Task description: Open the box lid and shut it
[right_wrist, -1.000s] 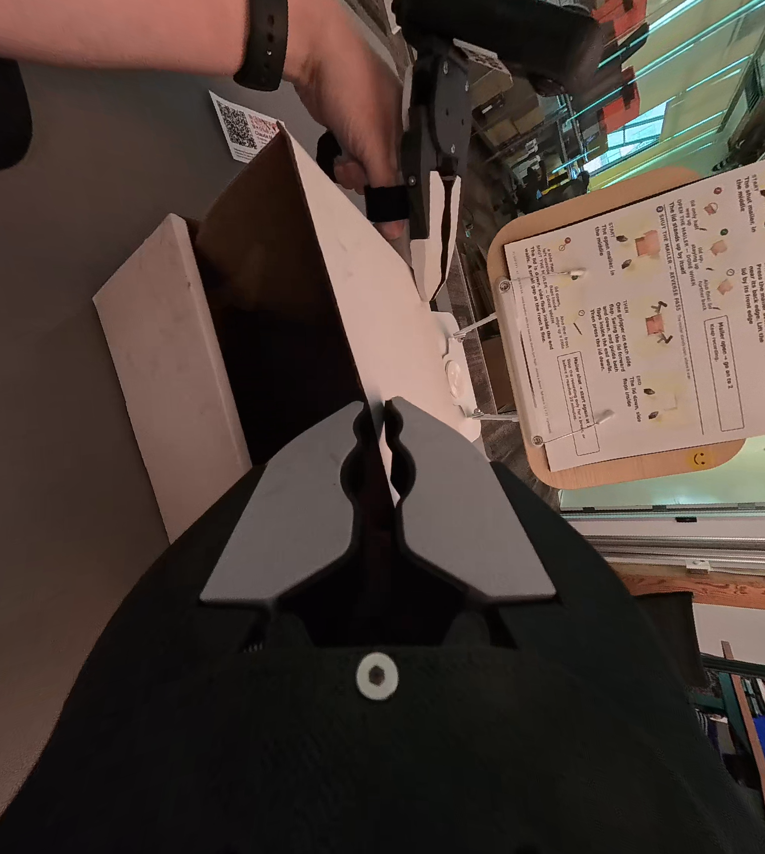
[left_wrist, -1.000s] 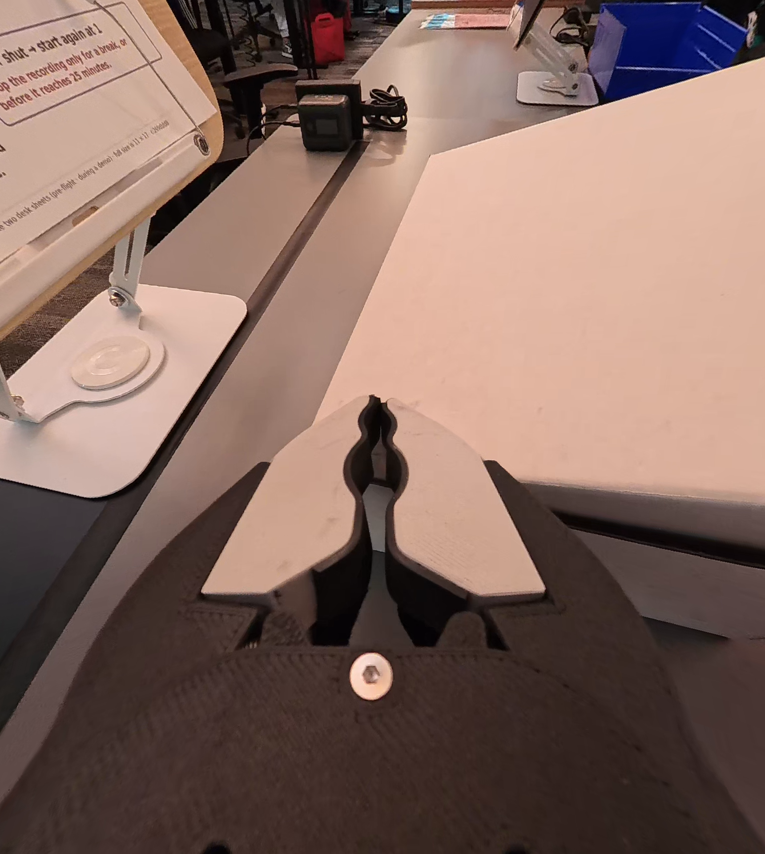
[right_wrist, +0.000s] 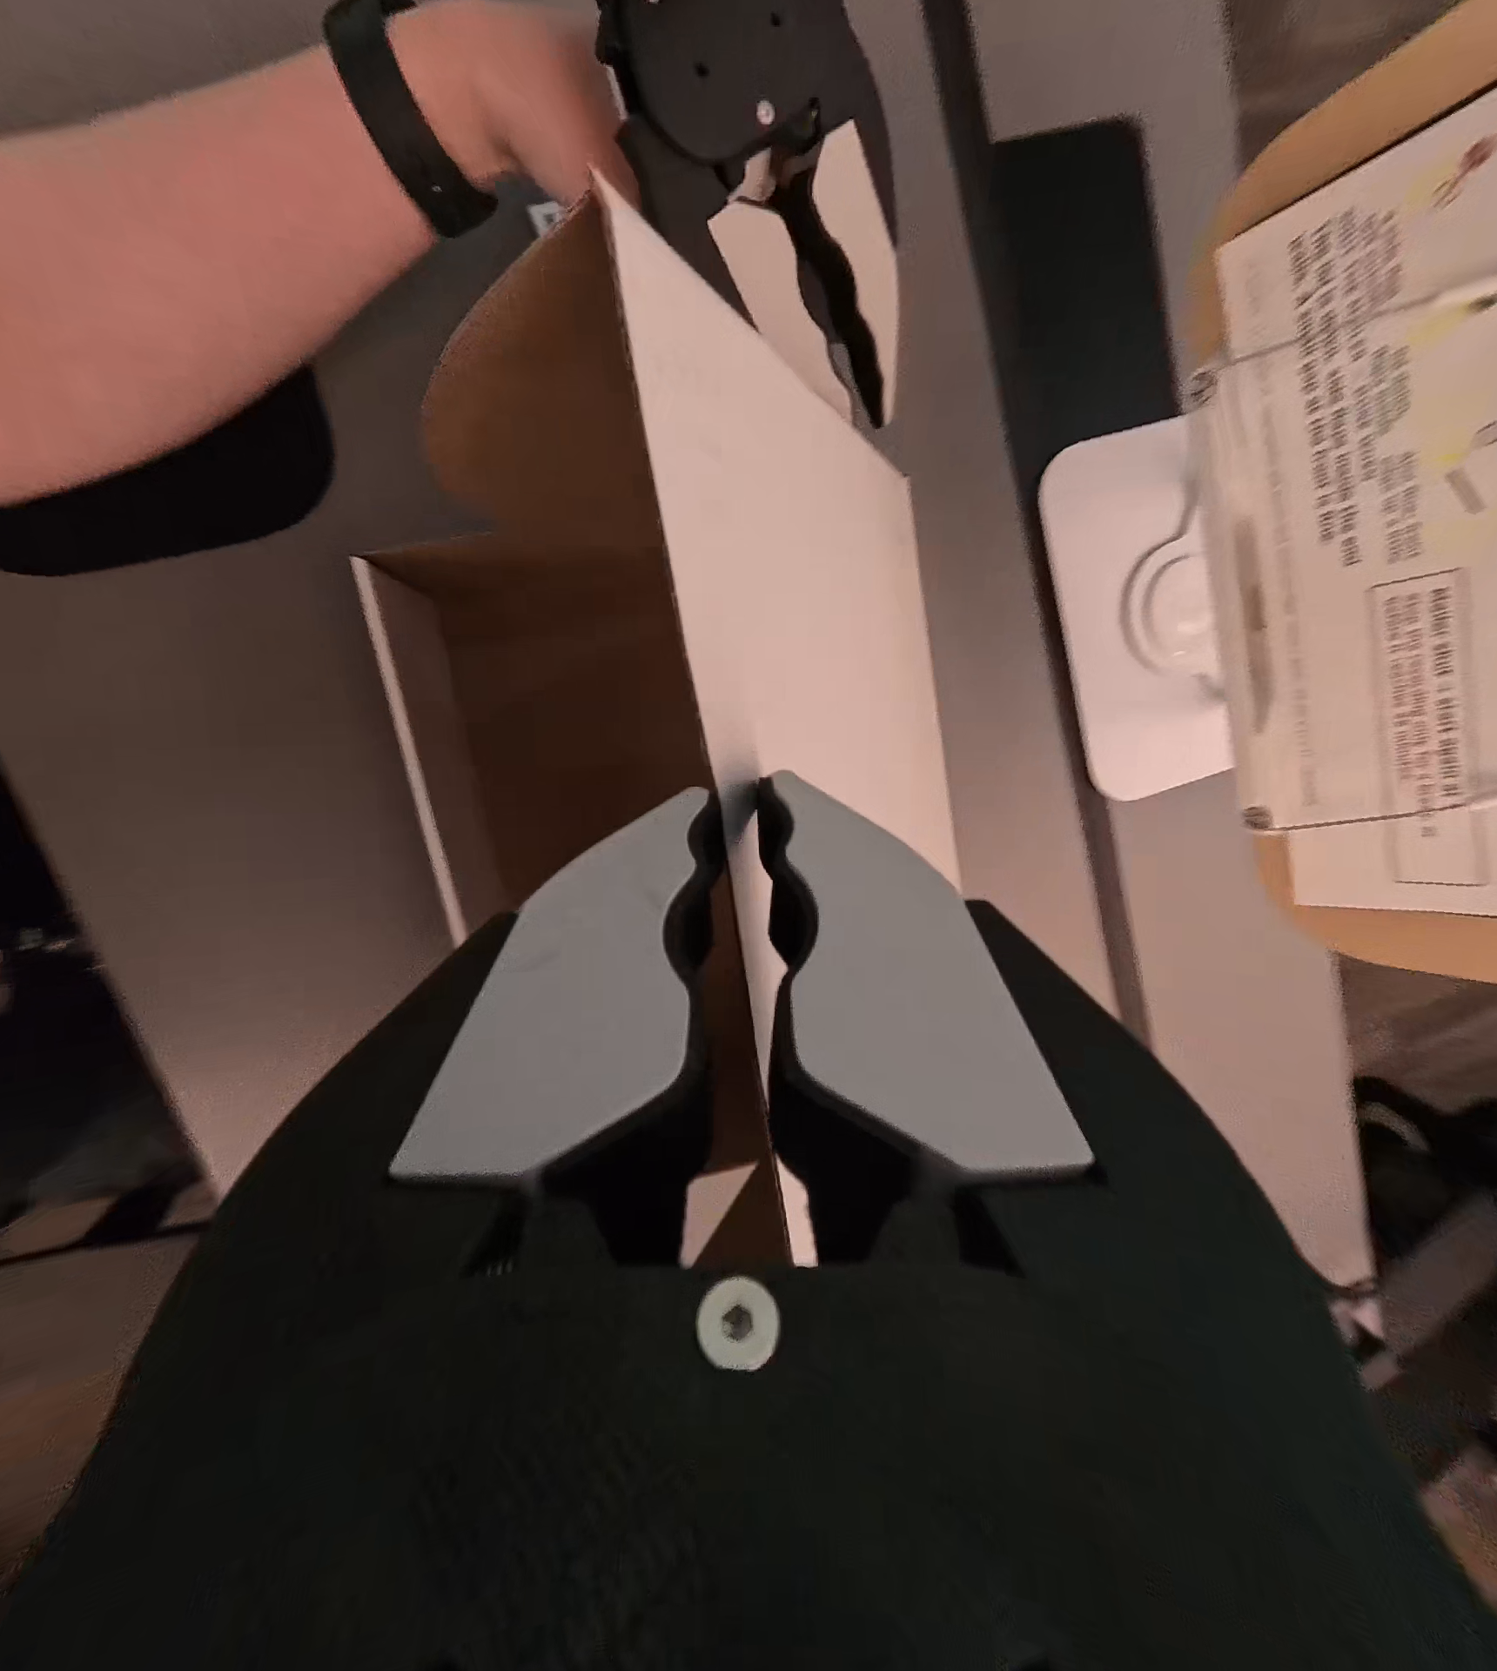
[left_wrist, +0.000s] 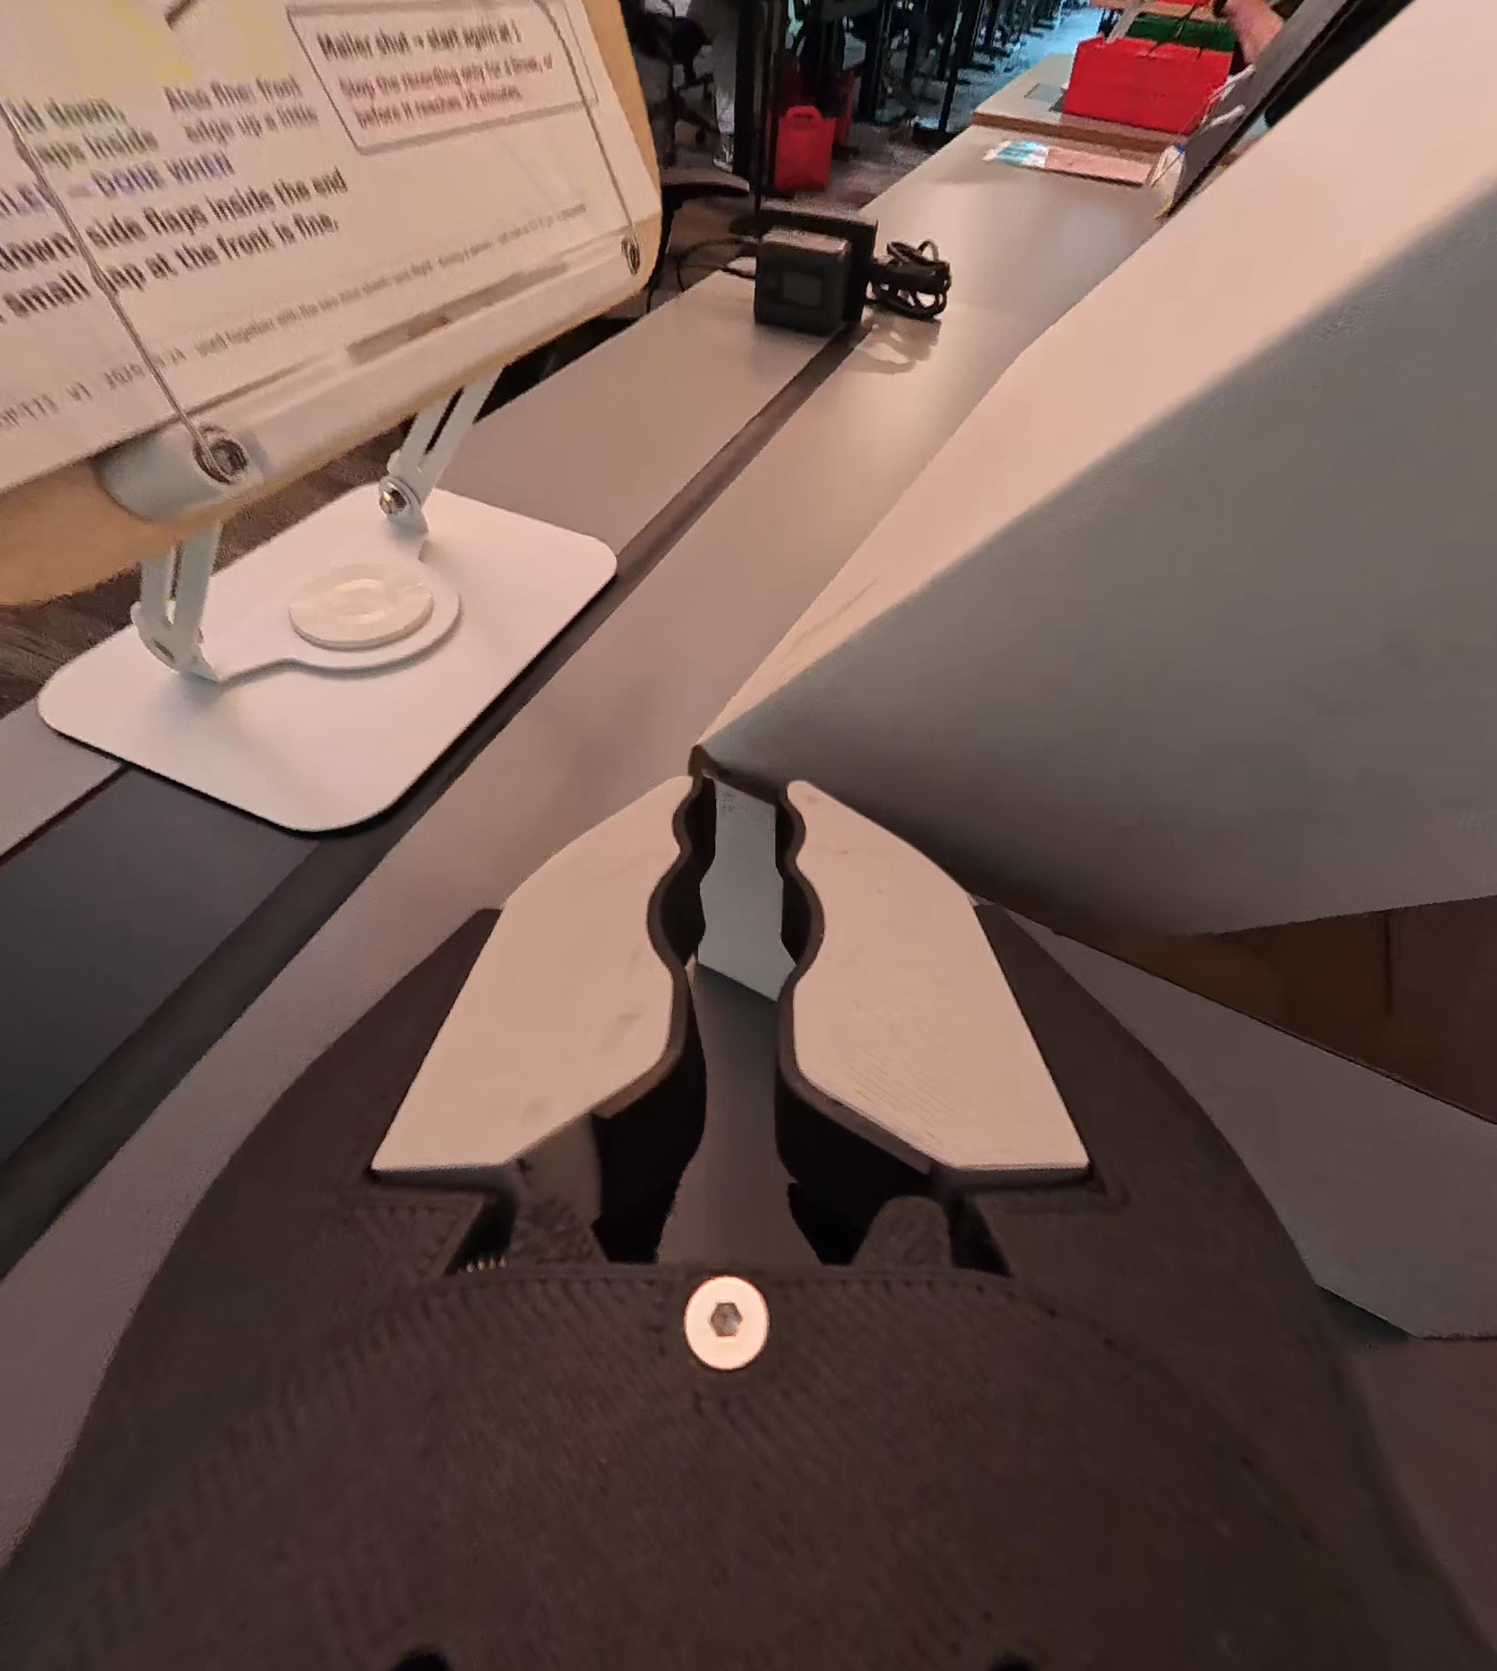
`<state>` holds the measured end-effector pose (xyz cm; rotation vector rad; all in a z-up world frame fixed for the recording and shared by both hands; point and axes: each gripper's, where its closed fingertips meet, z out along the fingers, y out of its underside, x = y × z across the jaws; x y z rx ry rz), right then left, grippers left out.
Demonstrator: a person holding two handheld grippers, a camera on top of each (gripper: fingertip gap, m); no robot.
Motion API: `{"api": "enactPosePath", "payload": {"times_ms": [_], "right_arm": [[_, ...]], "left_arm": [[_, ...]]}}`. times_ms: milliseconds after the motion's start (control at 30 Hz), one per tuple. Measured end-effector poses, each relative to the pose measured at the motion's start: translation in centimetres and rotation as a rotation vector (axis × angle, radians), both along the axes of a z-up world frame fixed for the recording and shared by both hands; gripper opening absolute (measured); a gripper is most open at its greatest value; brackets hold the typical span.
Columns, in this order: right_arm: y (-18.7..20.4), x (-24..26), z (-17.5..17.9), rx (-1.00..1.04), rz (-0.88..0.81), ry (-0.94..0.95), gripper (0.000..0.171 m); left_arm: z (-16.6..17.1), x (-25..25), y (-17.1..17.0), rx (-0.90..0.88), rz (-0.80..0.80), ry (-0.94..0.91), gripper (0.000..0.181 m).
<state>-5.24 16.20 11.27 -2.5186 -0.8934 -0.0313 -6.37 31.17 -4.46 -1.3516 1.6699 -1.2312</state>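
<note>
1. Now the right gripper [right_wrist: 740,796] is clamped on the edge of the white box lid [right_wrist: 781,561], which stands raised above the brown-lined box [right_wrist: 546,687] on the grey table [left_wrist: 636,470].
2. Meanwhile the left gripper [left_wrist: 740,796] pinches the lid's corner flap, fingers [left_wrist: 573,986] narrowly parted around the card.
3. Beside the box stands a white document stand [left_wrist: 347,669].

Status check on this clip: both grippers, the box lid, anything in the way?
Left gripper shut on lid corner. Right gripper shut on lid edge. Lid raised, box open, brown inside showing. Document stand beside box, clear of lid.
</note>
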Motion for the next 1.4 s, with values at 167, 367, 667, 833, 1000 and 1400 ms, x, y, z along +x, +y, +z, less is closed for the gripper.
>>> {"api": "enactPosePath", "payload": {"times_ms": [167, 367, 667, 833, 1000, 1400], "right_arm": [[1.1, 0.9, 1.0, -0.175, -0.068, 0.168, 0.010], [3.3, 2.9, 2.3, -0.255, -0.159, 0.299, 0.012], [4.5, 3.9, 2.5, -0.241, -0.139, 0.342, 0.012], [5.3, 4.7, 2.8, -0.223, -0.172, 0.338, 0.011], [5.3, 4.7, 2.8, -0.193, -0.113, 0.316, 0.011], [6.7, 5.2, 4.2, 0.171, -0.026, 0.292, 0.029]], "left_arm": [[-1.6, 0.7, -0.2, -0.005, -0.004, 0.046, 0.013], [-1.5, 0.6, 0.0, -0.051, -0.008, 0.005, 0.024], [3.9, -1.4, -4.3, -0.130, -0.246, -0.211, 0.109], [4.8, -0.9, -5.8, 0.067, -0.147, -0.137, 0.144], [4.1, 0.9, -4.6, 0.127, -0.044, -0.142, 0.141], [2.8, 1.8, -4.8, -0.069, -0.163, -0.250, 0.111]]}}
